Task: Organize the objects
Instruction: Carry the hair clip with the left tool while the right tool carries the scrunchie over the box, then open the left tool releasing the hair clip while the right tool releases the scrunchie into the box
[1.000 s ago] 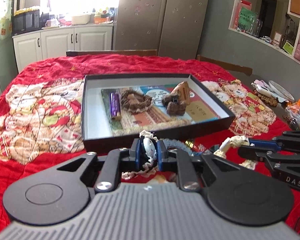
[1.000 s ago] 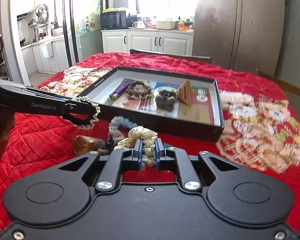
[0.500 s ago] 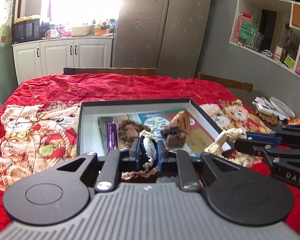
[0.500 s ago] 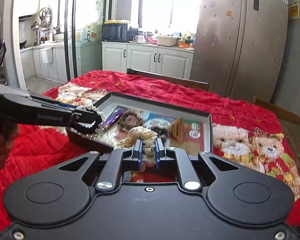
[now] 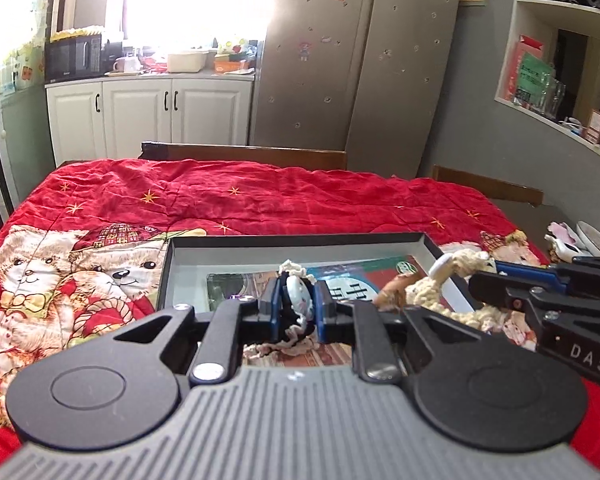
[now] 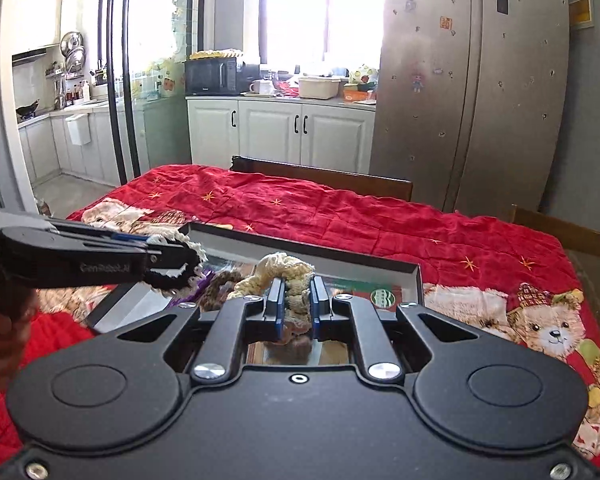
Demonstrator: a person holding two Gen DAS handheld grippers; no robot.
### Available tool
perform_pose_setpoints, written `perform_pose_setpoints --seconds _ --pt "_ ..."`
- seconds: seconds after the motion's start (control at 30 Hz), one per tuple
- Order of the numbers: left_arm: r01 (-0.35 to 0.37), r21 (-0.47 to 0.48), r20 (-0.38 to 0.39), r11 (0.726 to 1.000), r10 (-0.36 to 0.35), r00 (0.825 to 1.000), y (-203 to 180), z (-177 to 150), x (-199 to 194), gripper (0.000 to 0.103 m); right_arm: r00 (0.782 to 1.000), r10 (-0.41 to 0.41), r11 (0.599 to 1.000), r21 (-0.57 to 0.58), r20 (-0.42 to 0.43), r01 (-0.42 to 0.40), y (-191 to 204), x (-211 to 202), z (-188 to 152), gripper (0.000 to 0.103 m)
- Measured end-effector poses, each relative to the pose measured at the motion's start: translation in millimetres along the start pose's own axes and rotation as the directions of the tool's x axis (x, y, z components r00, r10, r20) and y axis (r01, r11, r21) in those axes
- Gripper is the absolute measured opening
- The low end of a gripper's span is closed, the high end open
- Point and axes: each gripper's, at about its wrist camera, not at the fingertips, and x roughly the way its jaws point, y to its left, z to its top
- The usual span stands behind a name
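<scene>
Two handheld grippers hang over a black tray [image 5: 432,245] on a table spread with a red teddy-bear quilt [image 5: 204,196]. The left gripper [image 5: 296,310] has its blue-padded jaws pinched nearly together on a black hair tie with cream lace trim [image 5: 296,300]; the right gripper [image 6: 297,308] is clamped just as tightly on a cream knitted scrunchie [image 6: 288,268]. A second ago both tools sat lower and nearer, short of the tray's near wall, with the whole tray and its contents in plain sight ahead; now both have risen and moved forward, so the two hair pieces are held in the air above the tray's interior, and the gripper bodies hide most of what lies inside. Printed cards [image 5: 360,276] on the tray floor show past the left gripper's load, and a brown scrunchie [image 6: 220,286] lies in the tray to the left of the cream one. Beyond the far edge of the table stand white cabinets [image 5: 140,116] and a steel refrigerator [image 5: 360,56].
</scene>
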Motion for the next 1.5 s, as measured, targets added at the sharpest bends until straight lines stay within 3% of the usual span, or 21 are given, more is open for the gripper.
perform_pose_setpoints --seconds 0.53,1.5 --pt "-0.02 -0.025 -0.057 0.999 0.019 0.998 5 9 51 0.021 0.996 0.002 0.999 0.052 -0.084 0.003 -5 92 1 0.012" --pt "-0.041 -0.028 -0.124 0.999 0.037 0.992 13 3 97 0.023 0.986 -0.025 0.995 0.092 -0.167 0.041 -12 155 -10 0.012"
